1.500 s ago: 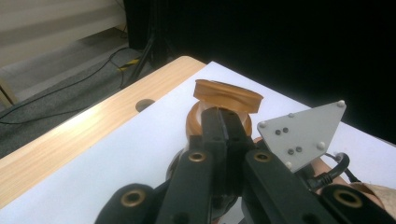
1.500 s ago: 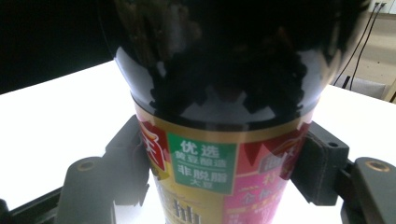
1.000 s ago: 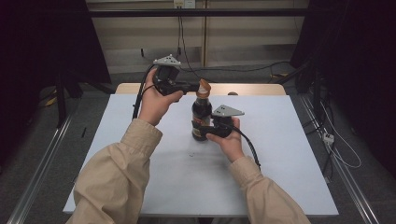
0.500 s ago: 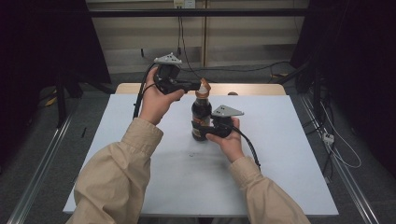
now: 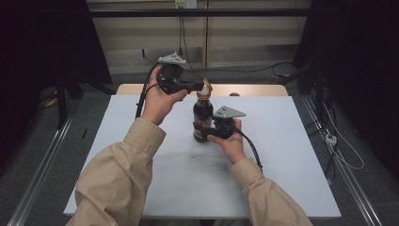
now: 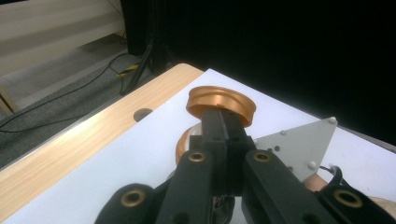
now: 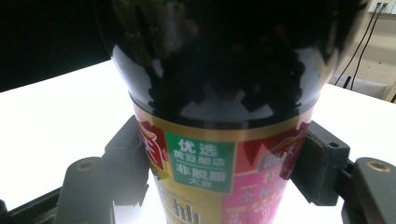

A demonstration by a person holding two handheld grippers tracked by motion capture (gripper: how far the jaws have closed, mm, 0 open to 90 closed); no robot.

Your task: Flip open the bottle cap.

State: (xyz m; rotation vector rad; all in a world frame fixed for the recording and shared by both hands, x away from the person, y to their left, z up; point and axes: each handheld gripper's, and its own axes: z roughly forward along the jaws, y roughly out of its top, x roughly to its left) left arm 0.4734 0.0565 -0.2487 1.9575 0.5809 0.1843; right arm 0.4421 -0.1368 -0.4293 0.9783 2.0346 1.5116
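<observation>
Glossy dark soy-sauce bottle (image 5: 203,117) stands clamped in the right hand-held gripper (image 5: 205,133); the left hand-held gripper (image 5: 203,86) pinches its ridged copper cap (image 6: 221,102).

Both forearms in tan sleeves reach over the table. The left hand (image 5: 157,101) is raised, its left gripper (image 5: 202,86) level with jaws closed together. Lower, the right gripper (image 5: 201,129) points left, jaws clamped.

white tabletop (image 5: 141,155): open all round | obstacle: dark bottle (image 5: 202,115), upright mid-table
</observation>
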